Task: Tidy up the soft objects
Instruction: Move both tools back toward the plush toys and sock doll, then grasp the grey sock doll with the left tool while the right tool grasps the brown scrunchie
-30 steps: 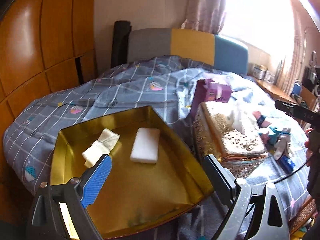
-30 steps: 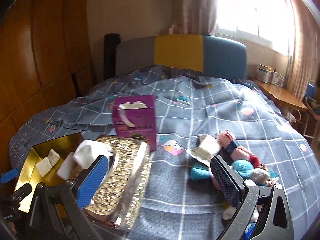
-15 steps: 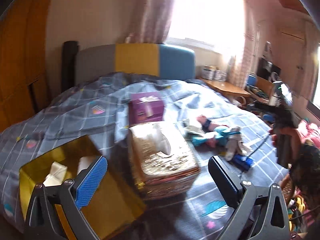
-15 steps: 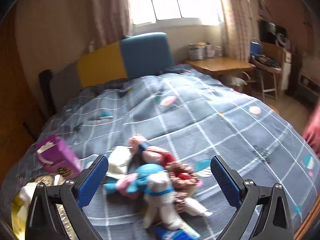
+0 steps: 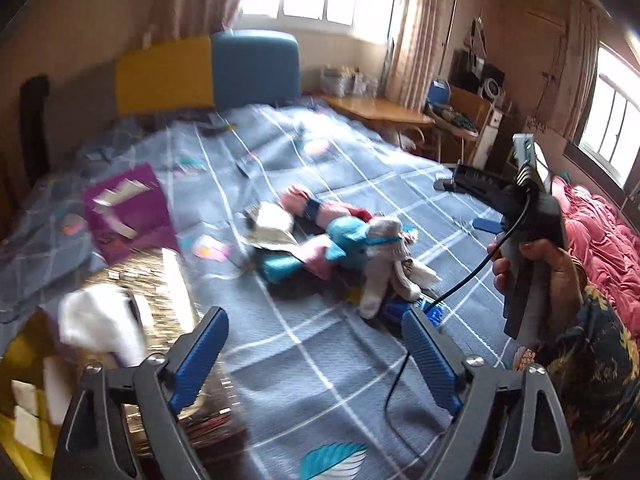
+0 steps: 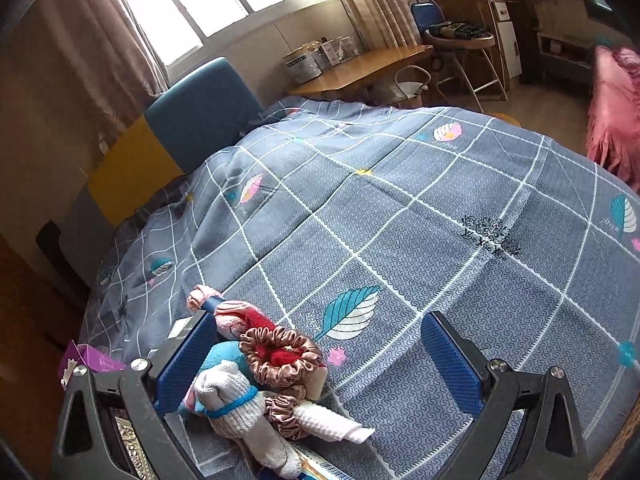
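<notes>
At the lower left of the right wrist view, the heap of soft things (image 6: 256,376) lies against the right gripper's (image 6: 320,364) left pad; jaws released, empty. The left gripper (image 5: 316,356) hangs farther off, jaws closing on nothing.

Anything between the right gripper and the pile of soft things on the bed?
Nothing visible. The right gripper is open just above the pile of soft things, whose scrunchie and rolled sock lie by its left finger. Only bare bedspread lies beyond.
</notes>
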{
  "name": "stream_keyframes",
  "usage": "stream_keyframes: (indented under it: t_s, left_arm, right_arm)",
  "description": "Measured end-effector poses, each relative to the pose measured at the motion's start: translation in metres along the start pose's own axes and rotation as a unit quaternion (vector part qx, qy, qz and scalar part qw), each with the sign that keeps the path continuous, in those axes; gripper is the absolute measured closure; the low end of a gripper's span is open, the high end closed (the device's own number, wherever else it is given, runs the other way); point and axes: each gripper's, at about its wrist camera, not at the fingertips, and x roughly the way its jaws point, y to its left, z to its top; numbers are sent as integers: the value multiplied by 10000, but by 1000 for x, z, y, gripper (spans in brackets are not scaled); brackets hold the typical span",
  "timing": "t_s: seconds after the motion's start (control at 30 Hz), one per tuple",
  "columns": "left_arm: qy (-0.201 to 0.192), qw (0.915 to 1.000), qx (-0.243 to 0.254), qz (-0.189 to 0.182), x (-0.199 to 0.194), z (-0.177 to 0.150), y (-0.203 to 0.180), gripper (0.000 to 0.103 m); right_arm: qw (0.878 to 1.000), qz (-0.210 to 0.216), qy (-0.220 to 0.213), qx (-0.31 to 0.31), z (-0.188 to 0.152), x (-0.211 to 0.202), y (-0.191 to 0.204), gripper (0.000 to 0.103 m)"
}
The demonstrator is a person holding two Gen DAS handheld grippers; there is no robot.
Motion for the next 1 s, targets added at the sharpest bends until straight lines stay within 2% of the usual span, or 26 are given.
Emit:
stream_keyframes:
  t_s: [0.1, 0.17, 0.4, 0.57, 0.77, 0.87, 1.0]
  left_arm:
    - [485, 9981, -190, -317, 40, 7, -7, 34]
    - [636, 9967, -228, -454, 59, 11, -12, 37]
    - [819, 9940, -25, -718, 103, 32, -39, 37]
    - [876, 9933, 151, -736, 132, 45, -62, 37]
    - [1107, 9913, 5, -712, 173, 57, -70, 37]
    - [1126, 9911, -30, -710, 184, 54, -69, 57]
    - [910, 9908, -236, -974, 166, 48, -59, 63]
  right_arm:
    - [9999, 113, 99, 18, -2, 1, 1, 0]
    - [9998, 156, 131, 0, -2, 1, 1, 0]
    - [9980, 369, 395, 324, -3, 8, -9, 0]
    - [9956, 447, 614, 553, -5, 15, -15, 0]
    - [9914, 591, 856, 792, -6, 24, -22, 0]
    - [9909, 604, 935, 761, -7, 28, -20, 0]
    - [9899, 611, 1030, 758, -8, 33, -20, 0]
